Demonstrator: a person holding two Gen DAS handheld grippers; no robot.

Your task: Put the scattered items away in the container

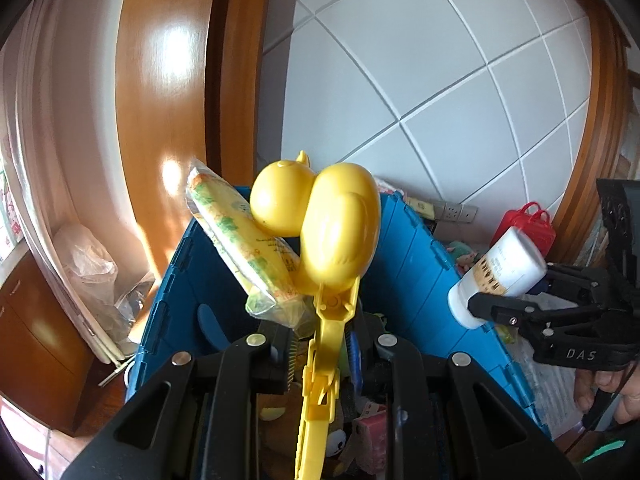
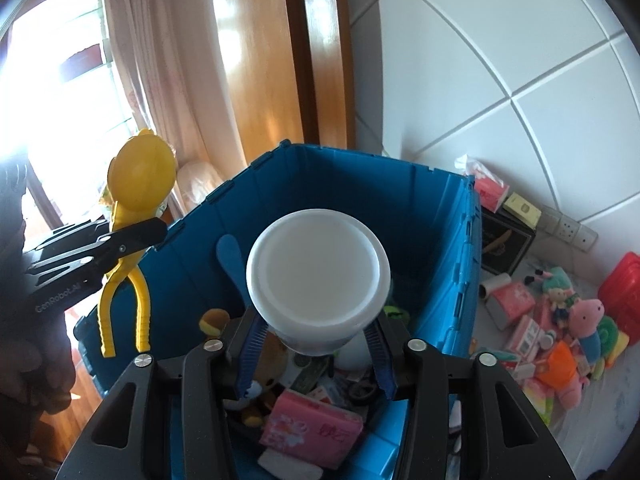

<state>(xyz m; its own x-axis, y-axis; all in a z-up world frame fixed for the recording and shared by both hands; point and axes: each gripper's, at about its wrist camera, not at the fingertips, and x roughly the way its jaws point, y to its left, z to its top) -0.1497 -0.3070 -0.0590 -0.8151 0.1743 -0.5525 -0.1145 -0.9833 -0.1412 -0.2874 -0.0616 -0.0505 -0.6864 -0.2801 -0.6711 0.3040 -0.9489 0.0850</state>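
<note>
1. Hovering over the blue container [image 2: 360, 156] in the centre of both views, both grippers were placed to let their loads fall inside, not beside it.
2. The left gripper [image 1: 320, 344] had the handle of the yellow duck-shaped tongs [image 1: 340, 232] running up between its fingers at lower centre. A plastic-wrapped yellow-green packet [image 1: 240, 240] leaned against the duck's left side. The jaws stood slightly apart, with a gap showing beside the handle, so I judged the hold slackened for a drop.
3. The right gripper [image 2: 316, 344] pointed down into the container with the white bottle [image 2: 318, 264] base-up between its blue pads [image 2: 250, 344]. The pads stood clear of the bottle's sides, so the jaws were open and the bottle sat loose above the contents.
4. The container already held a pink packet [image 2: 312, 428] and soft toys at lower centre.
5. More scattered toys and boxes [image 2: 560, 320] lay outside it at the right of the right wrist view, so the task seemed well short of done.
6. Readable writing: "DAS" on the right gripper's arm at the right edge of the left wrist view, and "GenRobot.AI" on the left gripper's body at the left edge of the right wrist view.
7. The bottle's tan label band and the packet's print were too small to read.
</note>
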